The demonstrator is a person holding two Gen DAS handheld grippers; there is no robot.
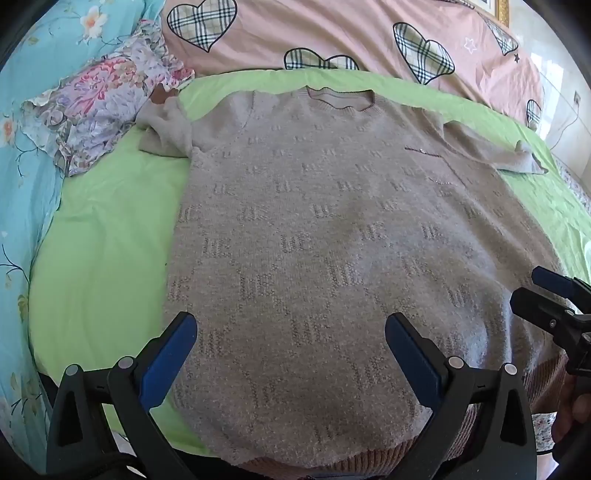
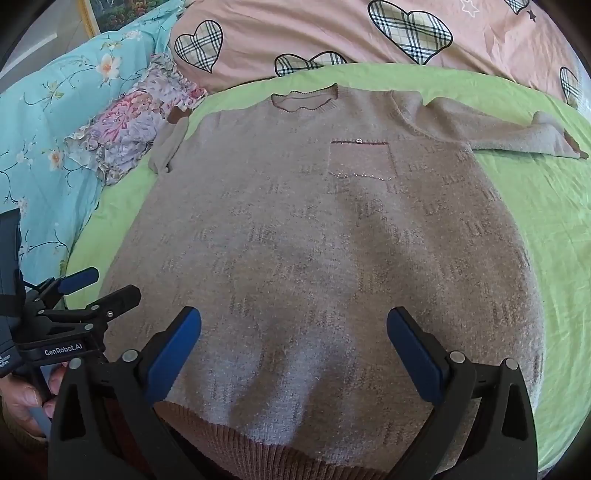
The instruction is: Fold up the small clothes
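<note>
A grey-beige knit sweater (image 1: 332, 229) lies flat, front up, on a green sheet (image 1: 103, 251), neckline far, brown ribbed hem near. It has a chest pocket (image 2: 360, 160). Its left sleeve is bunched (image 1: 166, 129); its right sleeve (image 2: 517, 136) lies stretched out sideways. My left gripper (image 1: 291, 325) is open and empty above the hem's left part. My right gripper (image 2: 293, 319) is open and empty above the hem's right part (image 2: 258, 439). Each gripper shows in the other's view, the right one (image 1: 543, 295) and the left one (image 2: 99, 284), both open.
A floral cloth (image 1: 99, 107) lies at the sweater's far left. A pink quilt with plaid hearts (image 1: 332, 33) lies behind. A blue floral quilt (image 1: 26, 184) runs along the left. Green sheet shows on both sides of the sweater (image 2: 554, 229).
</note>
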